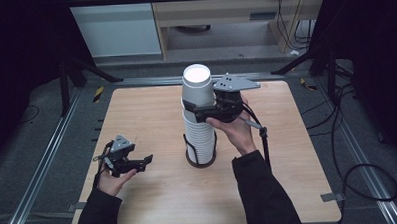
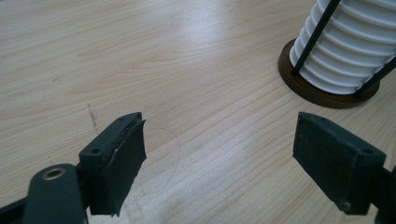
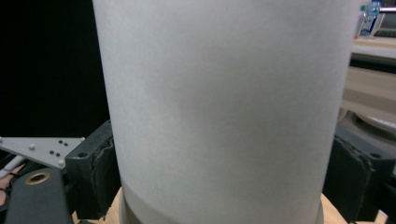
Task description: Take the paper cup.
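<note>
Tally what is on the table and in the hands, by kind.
Stacks of white paper cups: 1
Cup holders, dark round base with black rods: 1
Grippers: 2, left gripper and right gripper
Total: 4

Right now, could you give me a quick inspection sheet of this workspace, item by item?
Surface: pale wooden table, faint scratches in the left gripper view.
Job's things: stack of white paper cups, upside down, in a dark wire holder with round base; top cup between the right tool's pads.
Clutter: nothing seen.
Grippers: left tool open, low over the table, apart from the stack; right tool closed around the top cup.
Cables: one trails from each tool; black cables loop on the floor at right.
Surroundings: dark floor, metal rails, pale furniture behind.
</note>
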The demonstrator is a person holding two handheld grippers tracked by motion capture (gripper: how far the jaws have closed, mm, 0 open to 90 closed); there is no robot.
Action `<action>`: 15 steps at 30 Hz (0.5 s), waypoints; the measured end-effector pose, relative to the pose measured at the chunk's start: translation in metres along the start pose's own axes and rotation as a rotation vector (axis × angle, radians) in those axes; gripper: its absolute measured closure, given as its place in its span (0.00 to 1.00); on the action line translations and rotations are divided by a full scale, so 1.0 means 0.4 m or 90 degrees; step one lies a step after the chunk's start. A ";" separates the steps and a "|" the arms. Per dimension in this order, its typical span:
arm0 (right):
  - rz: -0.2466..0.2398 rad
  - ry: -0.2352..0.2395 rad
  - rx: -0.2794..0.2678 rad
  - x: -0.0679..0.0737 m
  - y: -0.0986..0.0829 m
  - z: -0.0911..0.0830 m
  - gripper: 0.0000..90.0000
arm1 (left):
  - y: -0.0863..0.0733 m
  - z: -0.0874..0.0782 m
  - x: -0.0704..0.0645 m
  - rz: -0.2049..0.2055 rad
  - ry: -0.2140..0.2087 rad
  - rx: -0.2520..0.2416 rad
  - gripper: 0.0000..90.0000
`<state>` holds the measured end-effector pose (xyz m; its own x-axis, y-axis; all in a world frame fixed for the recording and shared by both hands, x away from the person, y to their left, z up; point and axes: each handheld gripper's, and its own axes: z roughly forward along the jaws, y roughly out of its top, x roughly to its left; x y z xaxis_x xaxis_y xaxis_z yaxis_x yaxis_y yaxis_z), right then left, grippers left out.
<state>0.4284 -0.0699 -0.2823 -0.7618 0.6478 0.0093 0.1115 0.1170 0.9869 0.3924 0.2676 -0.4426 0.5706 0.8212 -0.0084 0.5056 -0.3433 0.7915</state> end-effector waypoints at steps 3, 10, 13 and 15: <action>-0.008 -0.004 -0.003 -0.002 0.020 -0.007 0.15 | 0.000 0.000 0.000 -0.001 0.000 0.000 0.18; -0.020 -0.012 -0.019 -0.004 0.071 -0.027 0.15 | 0.000 0.000 0.000 -0.001 -0.001 0.001 0.18; -0.024 -0.011 -0.024 -0.004 0.084 -0.033 0.15 | 0.000 0.000 0.001 -0.001 -0.001 0.001 0.18; -0.026 -0.010 -0.033 -0.002 0.096 -0.039 0.15 | 0.000 -0.001 0.001 -0.001 -0.001 0.000 0.18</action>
<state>0.4233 -0.0777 -0.2417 -0.7552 0.6546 -0.0330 0.0472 0.1046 0.9934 0.3925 0.2681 -0.4425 0.5702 0.8214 -0.0105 0.5072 -0.3420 0.7911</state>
